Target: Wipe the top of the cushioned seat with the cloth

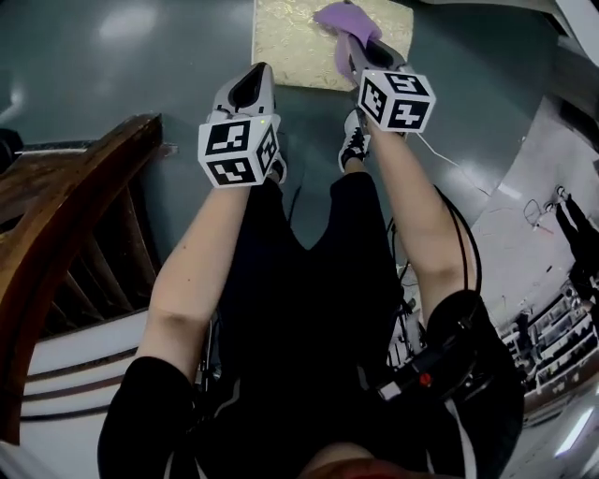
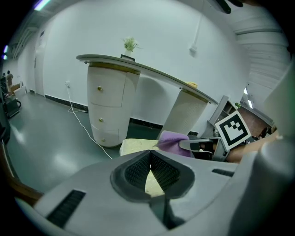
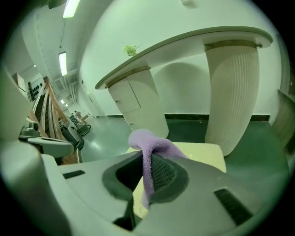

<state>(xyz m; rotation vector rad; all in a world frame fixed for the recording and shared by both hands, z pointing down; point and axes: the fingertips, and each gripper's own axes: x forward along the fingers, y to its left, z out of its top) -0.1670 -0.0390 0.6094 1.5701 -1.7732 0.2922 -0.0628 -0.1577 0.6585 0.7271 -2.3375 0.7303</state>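
Head view: a glossy dark green floor (image 1: pixel 112 84) is spreading under the cushioned seat (image 1: pixel 290 47), whose far edge is running off the top of the frame. The purple cloth (image 1: pixel 348 19) is lying over the seat's right side, pinched by the right gripper (image 1: pixel 356 47). The left gripper (image 1: pixel 251 86) is hovering by the seat's near left corner.

Left gripper view: the jaws are pressing together on nothing, with the seat showing behind them.

Right gripper view: the jaws are clamping the cloth, which is looping above them. Its lower end is disappearing behind the gripper's body
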